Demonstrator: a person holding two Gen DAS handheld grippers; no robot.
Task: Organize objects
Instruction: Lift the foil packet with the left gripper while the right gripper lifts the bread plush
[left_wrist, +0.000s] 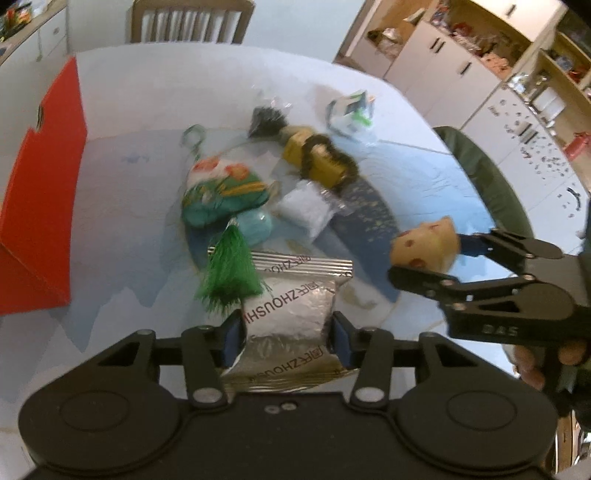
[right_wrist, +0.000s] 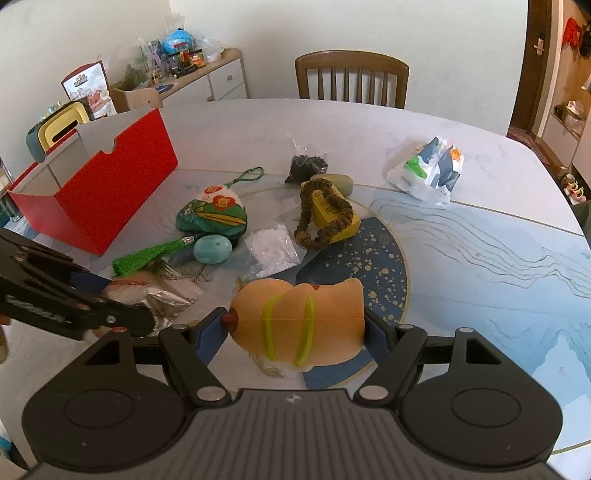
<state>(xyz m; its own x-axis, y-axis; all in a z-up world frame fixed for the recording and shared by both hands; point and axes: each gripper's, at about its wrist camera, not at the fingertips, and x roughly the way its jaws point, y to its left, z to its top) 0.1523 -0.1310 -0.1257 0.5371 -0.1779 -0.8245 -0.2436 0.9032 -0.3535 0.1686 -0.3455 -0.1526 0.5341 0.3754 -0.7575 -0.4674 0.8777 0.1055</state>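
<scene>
A silver foil packet (left_wrist: 291, 306) printed "ZHOUSHI" sits between the blue pads of my left gripper (left_wrist: 286, 336), which is shut on it; the right wrist view shows the same packet (right_wrist: 162, 299) held by the left gripper (right_wrist: 125, 302) just above the table. My right gripper (right_wrist: 295, 325) is shut on an orange rubber toy (right_wrist: 295, 314) with yellow-green bands, gripped across its sides. In the left wrist view that toy (left_wrist: 424, 243) hangs in the right gripper (left_wrist: 424, 258) to the right. An open red box (right_wrist: 110, 177) stands at the table's left.
On the marble table (right_wrist: 480, 258) lie a green embroidered sachet (right_wrist: 210, 214) with a green tassel (right_wrist: 140, 258), a teal stone egg (right_wrist: 212, 249), a clear bag of white bits (right_wrist: 271, 247), a yellow box wrapped in brown beads (right_wrist: 328, 210), a dark bag (right_wrist: 308, 164) and a white-blue pouch (right_wrist: 428, 170). A chair (right_wrist: 351, 77) stands behind.
</scene>
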